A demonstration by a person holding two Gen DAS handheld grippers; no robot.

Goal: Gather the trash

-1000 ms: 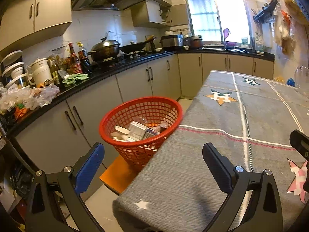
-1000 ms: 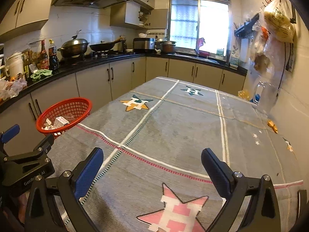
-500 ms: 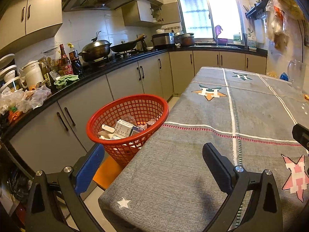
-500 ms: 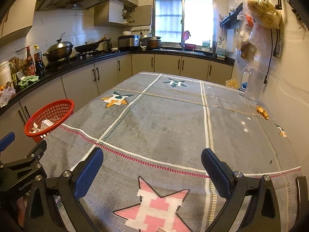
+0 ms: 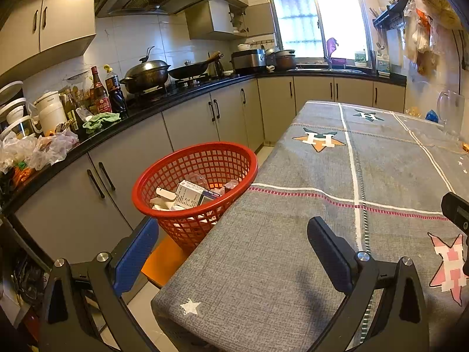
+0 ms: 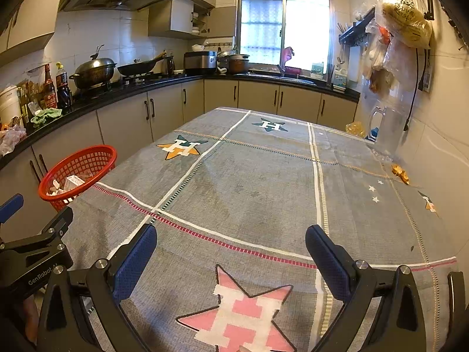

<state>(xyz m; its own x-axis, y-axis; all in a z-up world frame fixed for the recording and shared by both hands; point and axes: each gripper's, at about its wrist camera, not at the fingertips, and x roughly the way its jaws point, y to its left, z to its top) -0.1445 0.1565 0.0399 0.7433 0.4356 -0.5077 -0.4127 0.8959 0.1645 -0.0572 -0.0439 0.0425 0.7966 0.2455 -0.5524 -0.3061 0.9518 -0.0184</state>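
A red mesh basket [image 5: 164, 176] stands on an orange stool beside the table's left edge, holding cardboard boxes [image 5: 187, 198] and clear plastic scraps. It also shows in the right wrist view [image 6: 88, 158]. My left gripper [image 5: 231, 252] is open and empty, above the table's near left corner, short of the basket. My right gripper [image 6: 230, 258] is open and empty over the near end of the grey cloth-covered table [image 6: 263, 176]. Small orange scraps [image 6: 400, 173] lie at the table's right edge by the wall.
A black counter [image 5: 152, 108] with bottles, pots and bags runs along the left and back. A clear jug [image 6: 381, 129] and a yellow wrapper [image 6: 354, 129] sit at the table's far right. Bags hang on the right wall [image 6: 404, 20].
Both grippers have drawn back toward the table's near end and lifted a little; the basket looks farther off in both views. Both stay open and empty.
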